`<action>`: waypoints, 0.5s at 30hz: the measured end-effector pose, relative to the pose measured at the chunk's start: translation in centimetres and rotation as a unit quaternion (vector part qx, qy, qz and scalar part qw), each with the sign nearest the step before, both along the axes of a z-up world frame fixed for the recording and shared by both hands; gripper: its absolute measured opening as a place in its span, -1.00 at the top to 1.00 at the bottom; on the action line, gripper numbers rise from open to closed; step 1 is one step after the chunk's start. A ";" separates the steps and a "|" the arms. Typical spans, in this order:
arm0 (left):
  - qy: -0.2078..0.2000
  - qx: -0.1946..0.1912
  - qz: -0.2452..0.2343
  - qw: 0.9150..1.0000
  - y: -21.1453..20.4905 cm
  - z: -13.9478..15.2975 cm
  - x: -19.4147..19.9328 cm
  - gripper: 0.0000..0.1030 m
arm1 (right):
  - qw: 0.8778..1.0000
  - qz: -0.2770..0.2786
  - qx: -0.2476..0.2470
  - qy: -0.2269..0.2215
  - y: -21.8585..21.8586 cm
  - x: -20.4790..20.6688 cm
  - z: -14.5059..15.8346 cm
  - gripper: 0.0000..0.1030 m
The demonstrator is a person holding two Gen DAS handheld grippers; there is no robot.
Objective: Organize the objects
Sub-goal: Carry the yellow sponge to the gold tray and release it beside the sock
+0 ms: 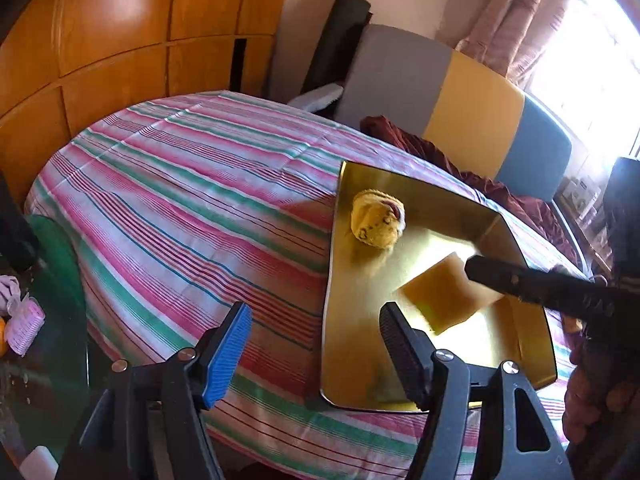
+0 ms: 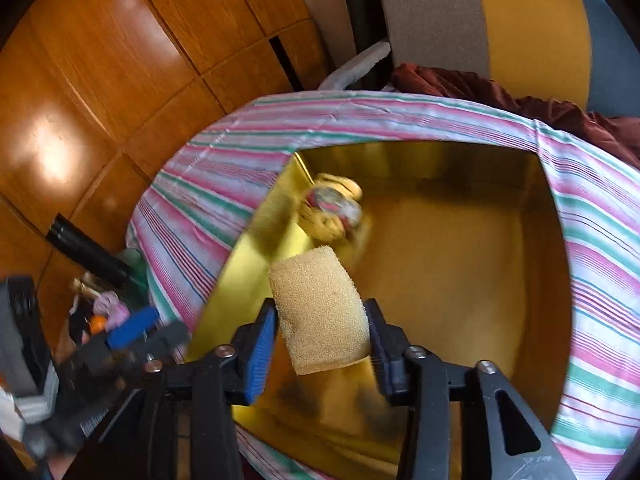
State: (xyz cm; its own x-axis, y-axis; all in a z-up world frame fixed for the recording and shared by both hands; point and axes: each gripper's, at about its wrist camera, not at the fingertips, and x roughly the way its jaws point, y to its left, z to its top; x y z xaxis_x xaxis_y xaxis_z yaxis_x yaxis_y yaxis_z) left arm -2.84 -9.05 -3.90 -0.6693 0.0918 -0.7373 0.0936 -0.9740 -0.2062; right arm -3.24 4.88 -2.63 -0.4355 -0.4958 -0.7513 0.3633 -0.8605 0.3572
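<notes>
A gold tray (image 1: pixel 360 360) lies on the striped tablecloth. A rolled yellow sock ball (image 1: pixel 378 222) sits in its far part; it also shows in the right wrist view (image 2: pixel 332 216). My right gripper (image 2: pixel 322 340) is shut on a yellow sponge (image 2: pixel 320 316) and holds it over the tray (image 2: pixel 460 280). In the left wrist view the sponge (image 1: pixel 444 296) hangs over the tray under the right gripper's black finger (image 1: pixel 520 280). My left gripper (image 1: pixel 314 336) is open and empty above the tray's near left edge.
The round table wears a pink, green and white striped cloth (image 1: pixel 180 200). A glass side table (image 1: pixel 48 340) at the left holds small items. A grey, yellow and blue chair (image 1: pixel 460 100) with a maroon cloth (image 1: pixel 460 160) stands behind. Wooden panels (image 1: pixel 100 40) line the wall.
</notes>
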 end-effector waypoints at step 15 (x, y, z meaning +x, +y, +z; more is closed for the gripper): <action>-0.001 -0.010 -0.028 1.000 1.8 -0.5 0.3 -0.31 | 0.999 -0.017 0.039 0.027 1.4 2.3 -0.1 -0.40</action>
State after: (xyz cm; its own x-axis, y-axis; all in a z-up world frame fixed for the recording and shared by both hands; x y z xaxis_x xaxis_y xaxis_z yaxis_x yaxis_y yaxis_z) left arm -2.57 -7.24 -4.35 -0.6627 0.1136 -0.7402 0.0392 -0.9818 -0.1857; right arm -0.95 6.26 -2.72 -0.4927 -0.4214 -0.7614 0.3505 -0.8969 0.2696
